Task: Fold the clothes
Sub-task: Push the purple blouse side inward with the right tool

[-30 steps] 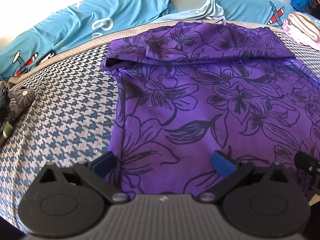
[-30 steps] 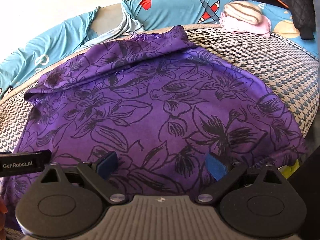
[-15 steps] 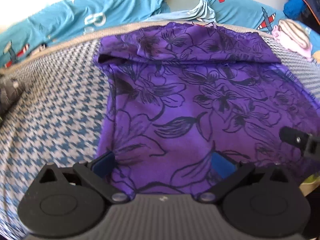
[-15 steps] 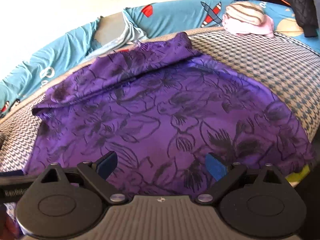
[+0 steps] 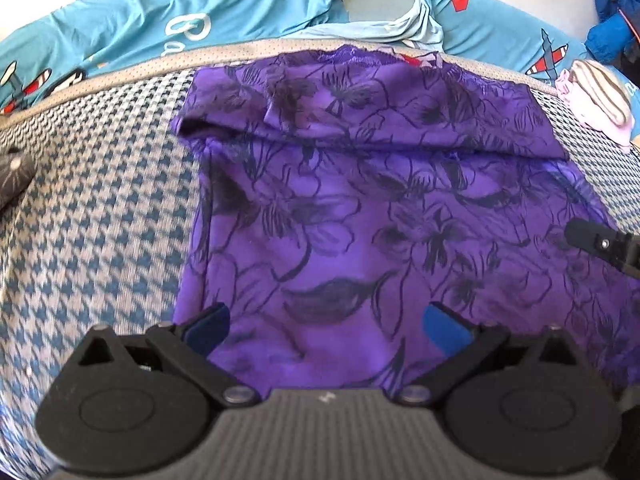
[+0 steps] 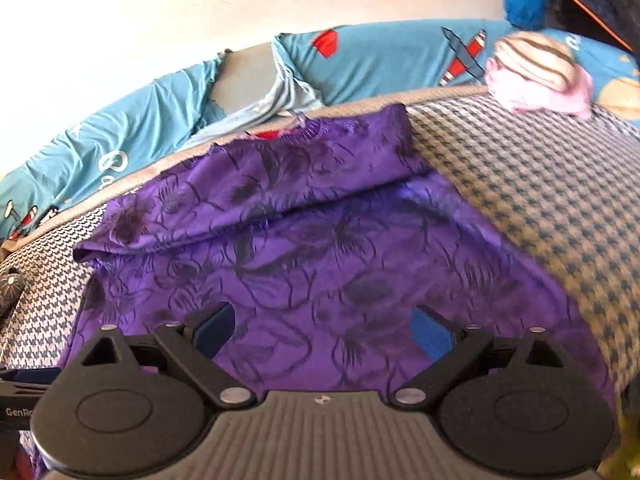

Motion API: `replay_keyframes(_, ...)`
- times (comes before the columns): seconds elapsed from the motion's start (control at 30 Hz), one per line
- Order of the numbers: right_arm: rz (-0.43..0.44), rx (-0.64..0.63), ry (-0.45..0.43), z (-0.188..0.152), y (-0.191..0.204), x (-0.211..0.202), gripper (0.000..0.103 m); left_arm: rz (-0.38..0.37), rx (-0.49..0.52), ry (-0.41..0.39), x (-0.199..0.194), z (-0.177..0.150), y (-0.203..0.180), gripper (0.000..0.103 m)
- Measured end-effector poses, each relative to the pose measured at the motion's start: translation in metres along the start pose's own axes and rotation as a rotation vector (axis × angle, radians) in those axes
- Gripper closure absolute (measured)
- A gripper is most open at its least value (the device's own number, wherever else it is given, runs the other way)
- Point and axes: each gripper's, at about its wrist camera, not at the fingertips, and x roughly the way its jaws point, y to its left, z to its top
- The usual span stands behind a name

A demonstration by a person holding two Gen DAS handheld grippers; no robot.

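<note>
The purple garment (image 5: pixel 360 220) lies spread on the houndstooth cover (image 5: pixel 100 208), running away from both grippers, with a band already folded over at its far end by the blue sheet (image 5: pixel 200 8). Its near hem sits just under the fingers. The left gripper (image 5: pixel 326 326) hovers at the near-left edge, the right gripper (image 6: pixel 322 330) at the near-right; neither is clearly nearer. Both stand wide apart, holding nothing; whether they touch the cloth is unclear.

A cut-off white "GenRo" stood on the black arm of the left claw (image 6: pixel 16 400), at the right wrist view's lower left edge. The blue sheet (image 5: pixel 240 4) bore large white letters, too creased to be read.
</note>
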Motion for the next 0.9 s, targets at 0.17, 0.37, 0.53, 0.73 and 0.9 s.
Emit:
replay_keyframes(0.17,0.017,0.008,-0.024,0.025,-0.013,0.014,0.008,0.006,0.007,-0.017,0.003,0.033,-0.003,0.000)
replay_keyframes(0.37,0.018,0.069,-0.060,0.052,-0.036,0.035,0.008,0.045,0.065,-0.055,0.008,0.071,-0.003,0.000)
replay_keyframes(0.53,0.005,0.086,-0.099,0.070,-0.050,0.051,0.008,0.070,0.073,-0.093,0.016,0.094,0.005,0.000)
replay_keyframes(0.73,-0.021,0.114,-0.131,0.087,-0.071,0.075,0.008,0.090,0.026,-0.108,0.037,0.112,0.020,0.000)
replay_keyframes(0.9,-0.036,0.113,-0.128,0.095,-0.084,0.099,0.009,0.124,-0.011,-0.102,0.055,0.124,0.029,0.000)
